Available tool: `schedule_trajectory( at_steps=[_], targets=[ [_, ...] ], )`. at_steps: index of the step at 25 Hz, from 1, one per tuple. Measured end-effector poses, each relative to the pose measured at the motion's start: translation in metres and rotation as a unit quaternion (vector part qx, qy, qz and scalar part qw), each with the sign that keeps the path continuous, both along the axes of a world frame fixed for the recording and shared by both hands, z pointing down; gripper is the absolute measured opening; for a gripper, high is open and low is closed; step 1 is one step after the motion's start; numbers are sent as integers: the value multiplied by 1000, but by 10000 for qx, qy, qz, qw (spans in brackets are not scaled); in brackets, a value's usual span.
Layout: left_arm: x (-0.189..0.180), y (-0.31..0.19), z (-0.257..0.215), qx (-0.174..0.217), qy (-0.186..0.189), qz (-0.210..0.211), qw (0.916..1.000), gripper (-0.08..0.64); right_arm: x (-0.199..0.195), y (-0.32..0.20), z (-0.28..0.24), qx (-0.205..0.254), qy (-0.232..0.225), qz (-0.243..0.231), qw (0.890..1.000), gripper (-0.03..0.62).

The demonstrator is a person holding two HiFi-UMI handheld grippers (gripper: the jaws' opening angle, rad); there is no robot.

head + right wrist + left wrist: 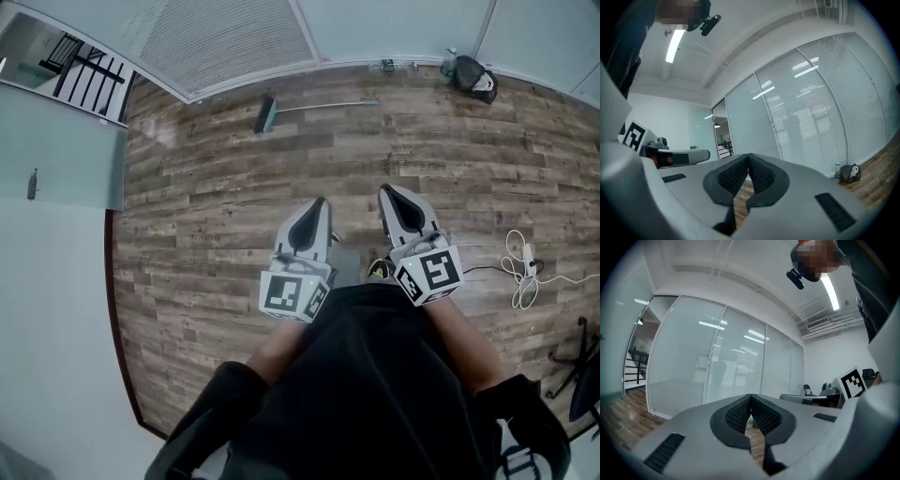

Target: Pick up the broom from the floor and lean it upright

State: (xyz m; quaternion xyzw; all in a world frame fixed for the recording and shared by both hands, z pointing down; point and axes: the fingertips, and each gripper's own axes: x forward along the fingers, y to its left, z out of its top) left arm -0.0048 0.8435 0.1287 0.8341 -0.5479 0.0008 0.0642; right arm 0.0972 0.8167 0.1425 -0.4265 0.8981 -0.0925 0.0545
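The broom (267, 114) lay flat on the floor (206, 234), close to the foot of the glass wall (225, 37) and well apart from both of your grippers. In the head view its head looked dark, short and wedge-shaped, and it pointed to the left. Its handle (328, 105) was a thin, straight, pale grey rod that ran to the right, almost parallel with the wall. It was too small in the picture to tell the material of the bristles.

You held the left gripper (318, 203) and the right gripper (385, 191) side by side in front of your body, both level. The jaws of each one were pressed together at the tips, and nothing was between them; the two gripper views showed only floor through the small gap lower down. The shells were smooth, light grey and rounded, and the pads (736, 414) were black with a fine knobbed texture. Each gripper carried a white cube (429, 274) with black square markers.

The floor was made of long brown-grey planks with a wood grain and a light shine. The wall panels were frosted, with horizontal slats behind them. A dark bag (472, 75) sat at the wall, to the right of the broom.
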Motion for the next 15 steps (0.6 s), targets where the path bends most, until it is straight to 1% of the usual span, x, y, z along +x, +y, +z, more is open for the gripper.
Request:
schedule_trajectory(
  at_steps=[8,15],
  targets=[
    [3,-18,9,-86,13,192,9998,23,7,-12,11,-243,2,175,9996,18],
    [7,-61,17,-222,101,426,9988,23,6,-46,20,-355,43,325,9988,18]
  ],
)
